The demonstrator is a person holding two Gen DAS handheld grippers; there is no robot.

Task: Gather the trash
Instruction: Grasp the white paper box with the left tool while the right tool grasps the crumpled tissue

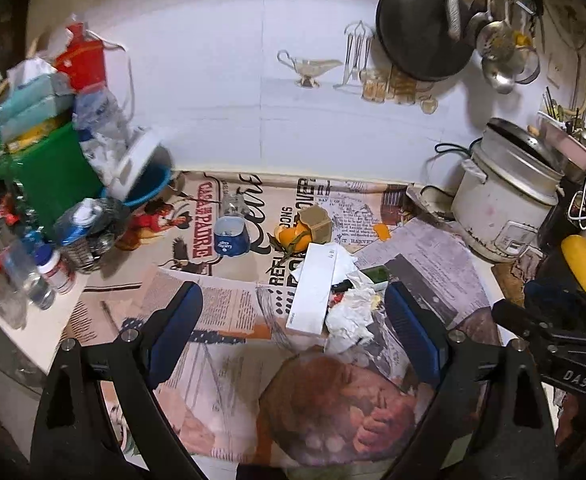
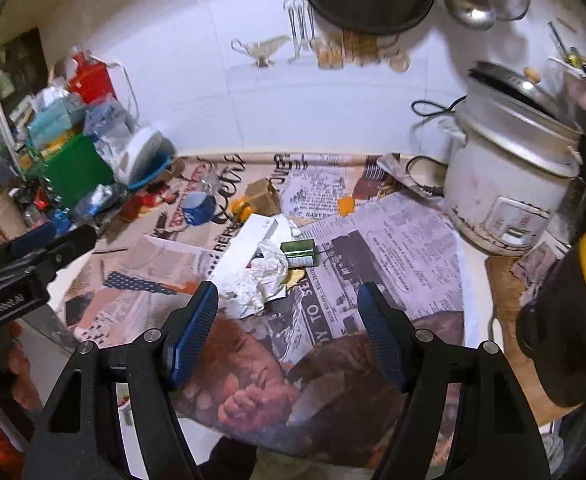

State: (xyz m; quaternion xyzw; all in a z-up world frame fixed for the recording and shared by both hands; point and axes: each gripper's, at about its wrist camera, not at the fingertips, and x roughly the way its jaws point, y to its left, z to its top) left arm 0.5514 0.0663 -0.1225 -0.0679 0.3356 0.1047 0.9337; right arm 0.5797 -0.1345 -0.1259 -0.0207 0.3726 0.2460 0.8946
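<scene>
Trash lies in the middle of a newspaper-covered counter: crumpled white paper, a flat white box, a small green can, orange peel, a brown carton and a blue cup. My left gripper hangs open just in front of the white box and paper, nothing between its fingers. My right gripper is open too, short of the crumpled paper and can, empty.
A white rice cooker stands at the right. Bottles, a green box and a blue bowl crowd the left. A black pan and ladles hang on the tiled wall. A yellow-and-black device body is at the right edge.
</scene>
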